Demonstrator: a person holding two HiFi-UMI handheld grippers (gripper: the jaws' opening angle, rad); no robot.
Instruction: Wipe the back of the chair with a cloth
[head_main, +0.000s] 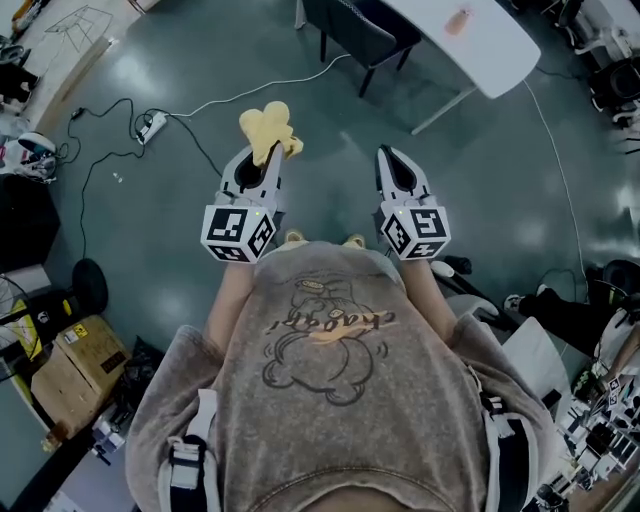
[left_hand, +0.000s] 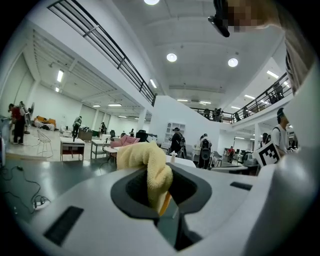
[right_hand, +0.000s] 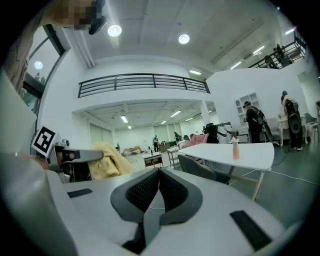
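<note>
Both grippers are out in front of me, side by side over the glossy grey-green floor (head_main: 490, 185). My left gripper (head_main: 266, 152) has its jaws clenched on the soft yellow terry cloth (head_main: 268, 127). In the left gripper view the cloth bunches up out of the dark pads, flops over to one side, and a fold runs down between them. My right gripper (head_main: 393, 158) sits level with the left one and just apart from it. Its jaws are pressed together with nothing between them, and the right gripper view shows the ribbed pads meeting along a seam. That same view catches the yellow cloth off to the left, next to the other gripper's marker cube.

The dark upholstered chair with thin black legs (head_main: 358, 28) stands ahead of me, well apart from the cloth, which touches no part of it. The chair is drawn up against the long white worktop (head_main: 500, 55), where a small peach-coloured bottle (head_main: 458, 20) stands upright. On the floor ahead to my left lies a white power strip (head_main: 150, 126) with cables trailing from it. A brown cardboard box (head_main: 72, 368) sits low on my left.
</note>
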